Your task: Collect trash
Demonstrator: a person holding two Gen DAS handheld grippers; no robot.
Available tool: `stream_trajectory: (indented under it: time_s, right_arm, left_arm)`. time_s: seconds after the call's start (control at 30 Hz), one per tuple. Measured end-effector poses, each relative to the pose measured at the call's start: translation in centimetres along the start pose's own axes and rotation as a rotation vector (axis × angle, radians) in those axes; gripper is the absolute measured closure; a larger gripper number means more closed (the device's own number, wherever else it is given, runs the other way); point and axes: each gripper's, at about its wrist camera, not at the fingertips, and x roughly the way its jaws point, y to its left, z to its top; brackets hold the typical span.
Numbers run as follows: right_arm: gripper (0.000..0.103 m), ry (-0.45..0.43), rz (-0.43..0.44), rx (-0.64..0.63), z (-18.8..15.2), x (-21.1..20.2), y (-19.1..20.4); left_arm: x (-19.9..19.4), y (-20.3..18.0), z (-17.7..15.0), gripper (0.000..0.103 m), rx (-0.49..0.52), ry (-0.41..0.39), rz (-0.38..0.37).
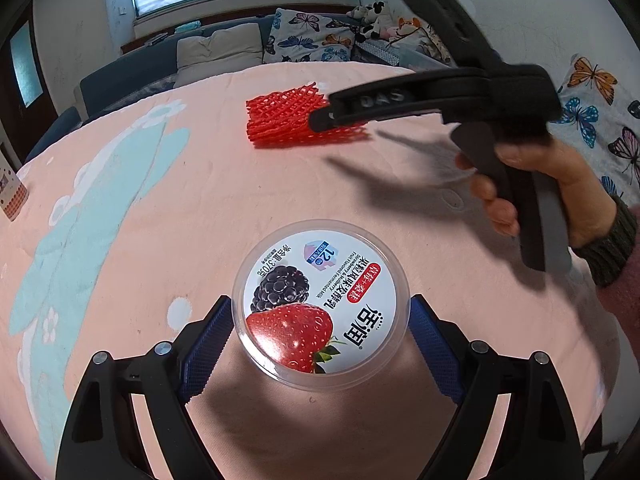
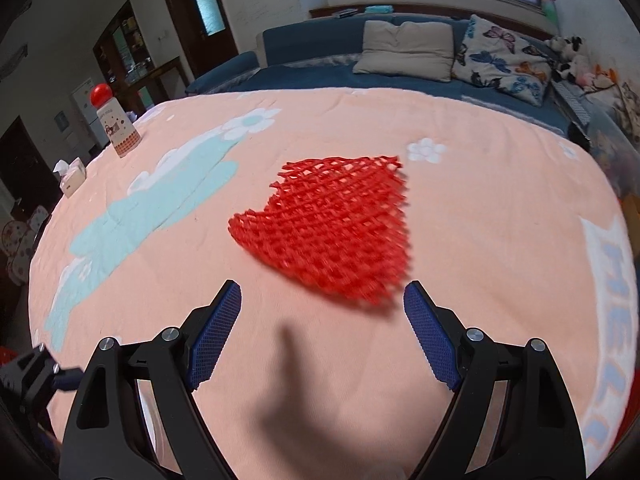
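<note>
A round yogurt cup (image 1: pixel 320 304) with a strawberry and blackberry lid stands on the pink blanket. My left gripper (image 1: pixel 320 316) is shut on it, a blue pad touching each side. A red foam fruit net (image 2: pixel 332 228) lies flat on the blanket further out; it also shows in the left wrist view (image 1: pixel 288 120). My right gripper (image 2: pixel 322 312) is open and empty, hovering just short of the net's near edge. In the left wrist view the right gripper (image 1: pixel 320 118) reaches in from the right, its tip over the net.
The pink blanket (image 2: pixel 500 240) with a pale blue pattern covers the table. A bottle with a red cap (image 2: pixel 114 120) and a tissue box (image 2: pixel 72 176) stand at its far left edge. A blue sofa with cushions (image 2: pixel 408 50) lies beyond.
</note>
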Motion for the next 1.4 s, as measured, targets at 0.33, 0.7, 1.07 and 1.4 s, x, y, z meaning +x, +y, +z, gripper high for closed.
stream_trajectory:
  time_s: [0.33,0.7,1.07,1.4]
  right_arm:
    - [0.049,0.029,-0.013,0.019,0.7,2.4,-0.3]
    - [0.088,-0.003,0.001,0.035,-1.2,-0.9,-0.3]
    - [0.086,-0.005,-0.018,0.041,-3.9,-4.7,-0.9]
    - [0.020,-0.010,-0.038,0.048,-2.7,-2.6,-0.8]
  left_arm:
    - [0.5,0.4,-0.1,0.019,-0.009,0.007,-0.007]
    - [-0.2,0.4,0.0,0.019,-0.021,-0.004,-0.013]
    - [-1.9,-0.3,-0.5,0.019,0.002,-0.035,-0.026]
    - [-1.6,0.0,-0.5,0.019,-0.014,-0.026,-0.021]
